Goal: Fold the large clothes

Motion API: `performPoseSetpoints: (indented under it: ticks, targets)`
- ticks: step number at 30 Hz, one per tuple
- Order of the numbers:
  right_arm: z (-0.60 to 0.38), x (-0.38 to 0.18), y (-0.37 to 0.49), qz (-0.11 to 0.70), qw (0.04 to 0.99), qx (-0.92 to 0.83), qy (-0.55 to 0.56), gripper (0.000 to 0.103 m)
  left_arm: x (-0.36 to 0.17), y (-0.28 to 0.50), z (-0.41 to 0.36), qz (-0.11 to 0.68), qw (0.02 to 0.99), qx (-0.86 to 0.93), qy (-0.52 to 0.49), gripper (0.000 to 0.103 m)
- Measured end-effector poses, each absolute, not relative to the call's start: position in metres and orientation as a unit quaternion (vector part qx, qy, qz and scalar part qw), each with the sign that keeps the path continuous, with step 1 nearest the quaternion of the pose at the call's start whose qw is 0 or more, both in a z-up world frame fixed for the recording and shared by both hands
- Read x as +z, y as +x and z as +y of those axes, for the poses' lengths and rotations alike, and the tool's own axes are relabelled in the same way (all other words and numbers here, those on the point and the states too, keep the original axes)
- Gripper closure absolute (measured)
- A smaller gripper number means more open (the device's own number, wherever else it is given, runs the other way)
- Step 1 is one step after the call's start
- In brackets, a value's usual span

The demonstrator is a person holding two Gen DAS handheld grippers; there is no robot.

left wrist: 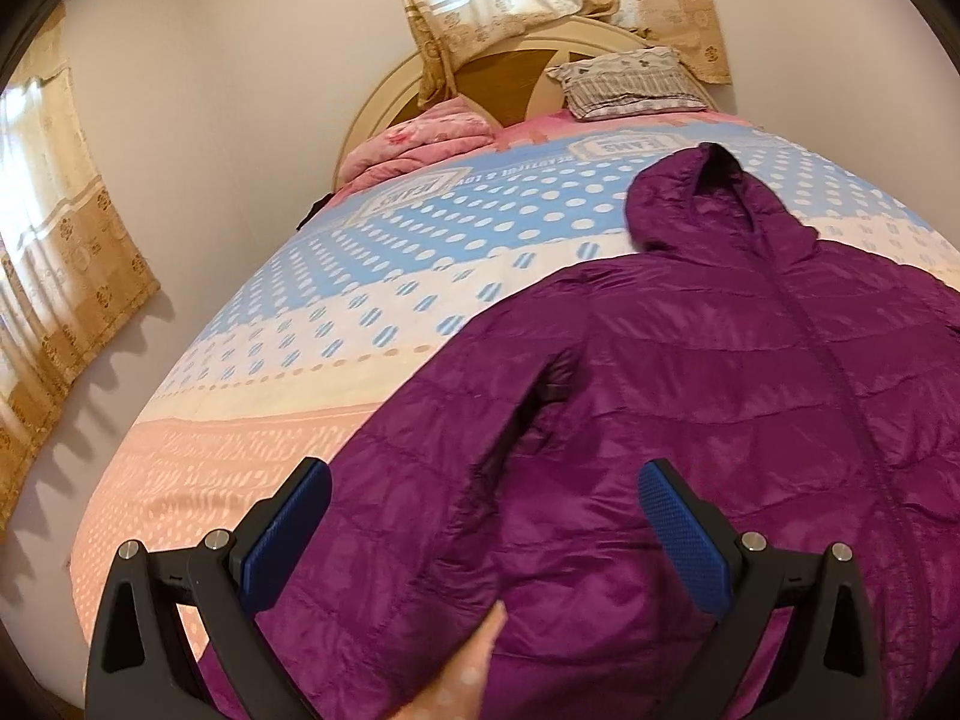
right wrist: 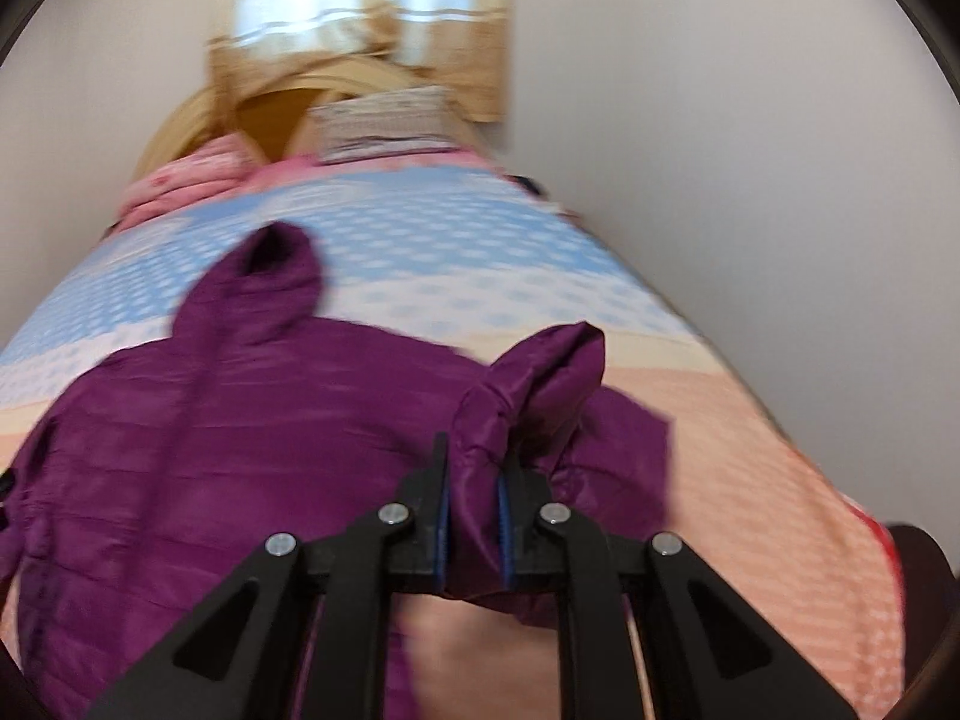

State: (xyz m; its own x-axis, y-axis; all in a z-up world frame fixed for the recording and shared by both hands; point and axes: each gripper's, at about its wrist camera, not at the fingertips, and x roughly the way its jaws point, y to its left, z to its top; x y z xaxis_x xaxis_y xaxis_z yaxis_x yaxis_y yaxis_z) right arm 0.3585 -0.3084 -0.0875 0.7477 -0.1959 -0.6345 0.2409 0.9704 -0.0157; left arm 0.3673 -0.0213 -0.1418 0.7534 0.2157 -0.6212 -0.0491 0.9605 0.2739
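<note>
A purple hooded puffer jacket [left wrist: 690, 390] lies front-up on the bed, its hood [left wrist: 702, 198] pointing toward the headboard. My left gripper [left wrist: 486, 498] hovers open above the jacket's left sleeve [left wrist: 420, 480], with nothing pinched between the blue pads. In the blurred right wrist view, the jacket [right wrist: 210, 450] spreads to the left, and my right gripper [right wrist: 474, 474] is shut on a bunched fold of the right sleeve [right wrist: 540, 384], which is lifted off the bed.
The bedspread [left wrist: 300, 330] has blue, cream and pink dotted bands. A folded pink blanket [left wrist: 414, 144] and a patterned pillow [left wrist: 630, 84] lie by the rounded headboard [left wrist: 390, 90]. Walls run close along both sides; curtains [left wrist: 60, 240] hang left and behind.
</note>
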Motion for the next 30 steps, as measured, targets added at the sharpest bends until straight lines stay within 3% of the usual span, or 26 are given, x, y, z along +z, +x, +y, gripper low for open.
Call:
performPoseSetpoints:
  ticks: [5,7,10,15,21,30]
  targets:
    - [-0.224,-0.122,0.401,0.349,0.937,-0.023,0.015,0.088,-0.146,0.370,-0.005,0.349,0.925,0.087,0.122,0.001]
    - [-0.197,-0.131,0.409,0.359,0.933,0.017,0.010,0.082,-0.149,0.371,-0.002,0.351,0.923,0.091,0.126,0.001]
    - [-0.169,-0.139,0.398,0.345,0.936,0.065,-0.021,0.037,-0.150,0.371,0.000,0.353,0.921,0.095,0.133,0.001]
    - [-0.185,-0.130,0.357,0.325,0.943,0.054,-0.048,0.036,-0.142,0.373,-0.010,0.352,0.923,0.092,0.125,0.001]
    - [-0.284,-0.129,0.325,0.321,0.939,-0.118,-0.024,0.030,-0.121,0.372,-0.070,0.329,0.938,0.028,0.104,0.001]
    - [-0.352,-0.176,0.304,0.348,0.916,-0.200,0.006,0.024,-0.151,0.396,-0.190,0.404,0.904,-0.112,0.083,0.001]
